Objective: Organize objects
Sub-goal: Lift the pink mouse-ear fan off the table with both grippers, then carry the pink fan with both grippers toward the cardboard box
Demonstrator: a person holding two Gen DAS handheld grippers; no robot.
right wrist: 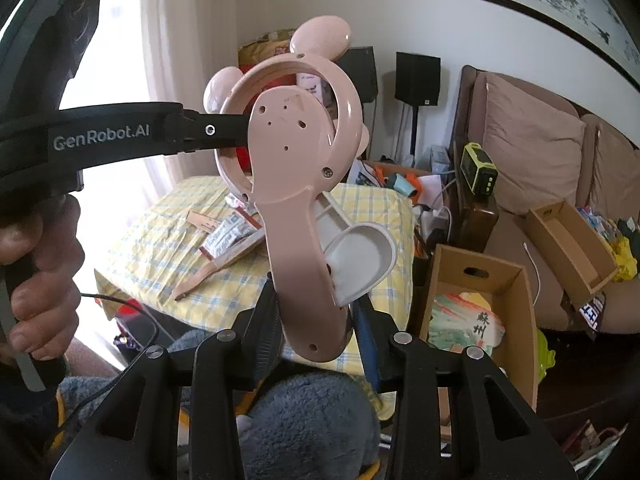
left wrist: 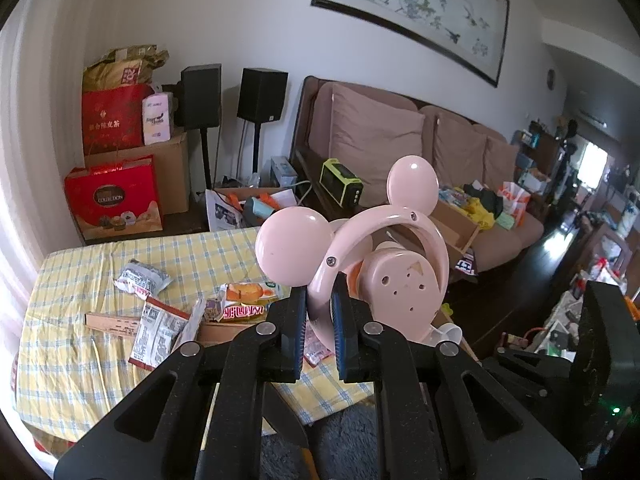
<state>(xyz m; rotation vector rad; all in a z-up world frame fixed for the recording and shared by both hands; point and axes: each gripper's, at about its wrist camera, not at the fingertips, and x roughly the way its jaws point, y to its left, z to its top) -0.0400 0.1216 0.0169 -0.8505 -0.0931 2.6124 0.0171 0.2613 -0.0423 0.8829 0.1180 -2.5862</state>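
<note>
- Looking along the left wrist view: left gripper (left wrist: 320,312) is pinched nearly closed on the ring rim of the pink mouse-eared fan shell (left wrist: 352,248), held up in the air over the near edge of the checked tablecloth (left wrist: 80,272). Snack packets (left wrist: 160,320) are scattered on the cloth beyond.
- Same view: right gripper is only a dark edge at far right; its jaws can't be read from here.
- Right wrist view: right gripper (right wrist: 316,328) is clamped part-way around the shell's handle (right wrist: 304,272), pads pressing both sides. Left gripper's arm (right wrist: 120,132) comes in from the left to the ring, a hand (right wrist: 40,272) on its grip.
- Cardboard box (right wrist: 516,280) sits open, just right of the table; probably the drop spot.
- Advice: two grips on one rigid part, so move both hands together and don't twist. Release one before lowering it in.
</note>
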